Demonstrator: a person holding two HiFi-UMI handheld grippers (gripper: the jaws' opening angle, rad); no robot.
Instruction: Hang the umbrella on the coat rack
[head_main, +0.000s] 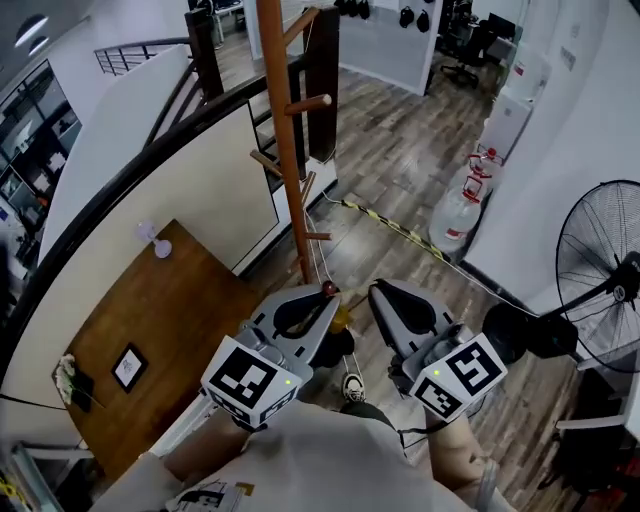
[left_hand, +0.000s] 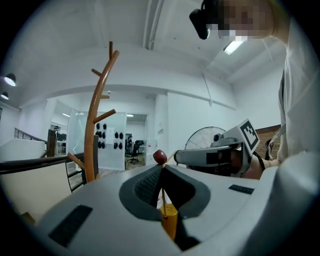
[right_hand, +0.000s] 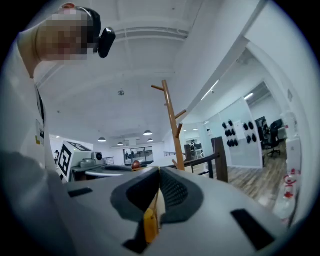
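Note:
The wooden coat rack (head_main: 285, 120) stands straight ahead of me, its pegs bare; it also shows as the coat rack (left_hand: 90, 135) and the coat rack (right_hand: 172, 130). My left gripper (head_main: 325, 297) (left_hand: 161, 168) is shut on the umbrella's thin cord, and a red bead (head_main: 328, 290) (left_hand: 159, 156) sits at its tips. My right gripper (head_main: 382, 290) (right_hand: 159, 171) is close beside it, also shut on the cord. The yellow handle end (head_main: 341, 320) (left_hand: 169, 220) (right_hand: 149, 225) hangs under the jaws, with the dark umbrella body (head_main: 335, 348) below, mostly hidden.
A black-railed partition (head_main: 150, 150) and a brown wooden table (head_main: 160, 320) lie to the left. A standing fan (head_main: 600, 270) is at the right, water bottles (head_main: 460, 215) stand by the wall, and striped tape (head_main: 400, 232) crosses the plank floor. My shoe (head_main: 352, 387) shows below.

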